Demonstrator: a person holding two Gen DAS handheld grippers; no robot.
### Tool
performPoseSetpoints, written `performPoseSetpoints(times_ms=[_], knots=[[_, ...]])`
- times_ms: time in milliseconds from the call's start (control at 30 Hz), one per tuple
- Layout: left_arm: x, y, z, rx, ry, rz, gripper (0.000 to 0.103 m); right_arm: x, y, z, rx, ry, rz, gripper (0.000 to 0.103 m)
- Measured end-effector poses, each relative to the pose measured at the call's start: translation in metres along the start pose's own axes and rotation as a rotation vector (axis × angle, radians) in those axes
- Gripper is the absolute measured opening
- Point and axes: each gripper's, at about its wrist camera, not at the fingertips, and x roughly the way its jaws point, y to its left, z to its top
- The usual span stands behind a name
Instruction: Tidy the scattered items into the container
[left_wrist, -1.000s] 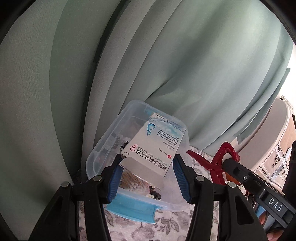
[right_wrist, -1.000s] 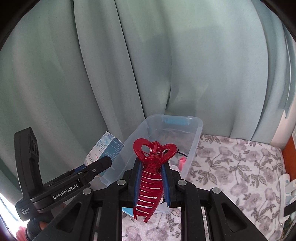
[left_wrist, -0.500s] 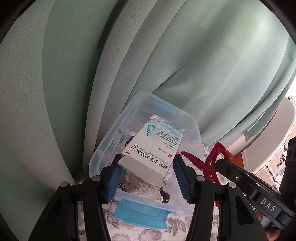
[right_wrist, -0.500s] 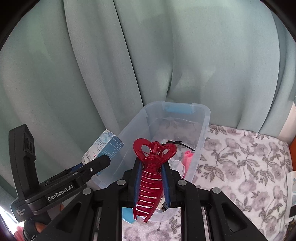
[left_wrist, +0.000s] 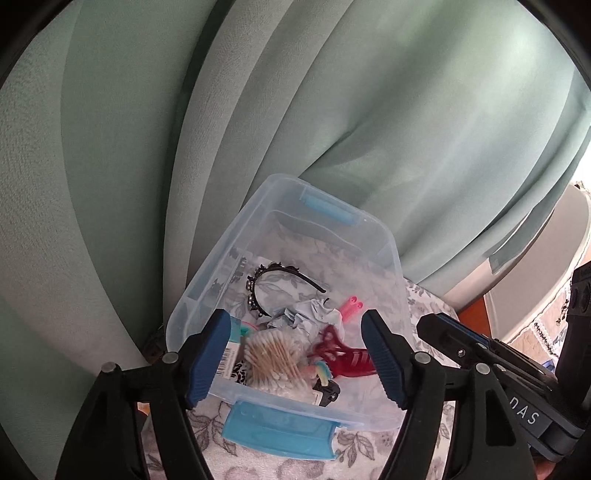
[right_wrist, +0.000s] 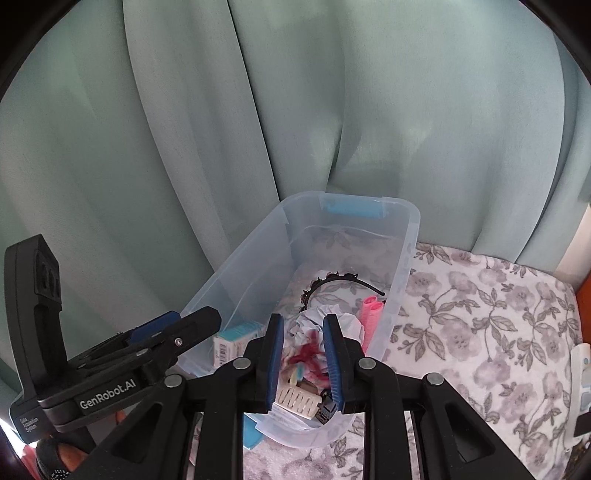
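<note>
A clear plastic bin with blue latches stands on the floral cloth by the curtain. My left gripper hangs over the bin's near end. Its jaws are opening and nothing sits between the pads. The white and blue ear-drops box lies inside at the left wall. My right gripper is beside it with its jaws a little apart, opening and empty. The red claw clip lies in the bin below it.
Also in the bin are cotton swabs, a black headband, pink curlers and crumpled paper. The green curtain hangs close behind. A white item lies at the cloth's right edge.
The left jaws spread and the box dropped into the bin. The red clip left the right jaws and now lies in the bin. Both grippers came lower over the bin.
</note>
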Motion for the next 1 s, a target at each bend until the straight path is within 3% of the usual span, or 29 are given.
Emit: performPoseSetpoints(times_ms=[200, 433, 500, 800, 1000], knots=[[-0.002, -0.008, -0.001, 0.018, -0.001, 0.008, 0.082, -0.005, -0.005, -0.002, 0.016, 0.003, -0.013, 0.026], [-0.006, -0.025, -0.005, 0.055, 0.000, 0.022, 0.085, -0.023, -0.016, -0.006, 0.043, -0.013, -0.050, 0.036], [-0.009, -0.032, -0.006, 0.072, -0.005, 0.010, 0.091, -0.029, -0.021, -0.008, 0.060, -0.016, -0.064, 0.038], [-0.024, -0.060, -0.011, 0.136, -0.026, 0.051, 0.091, -0.048, -0.036, -0.017, 0.099, -0.003, -0.101, 0.054], [-0.035, -0.075, -0.015, 0.164, -0.036, 0.064, 0.091, -0.065, -0.044, -0.026, 0.125, -0.004, -0.106, 0.070]])
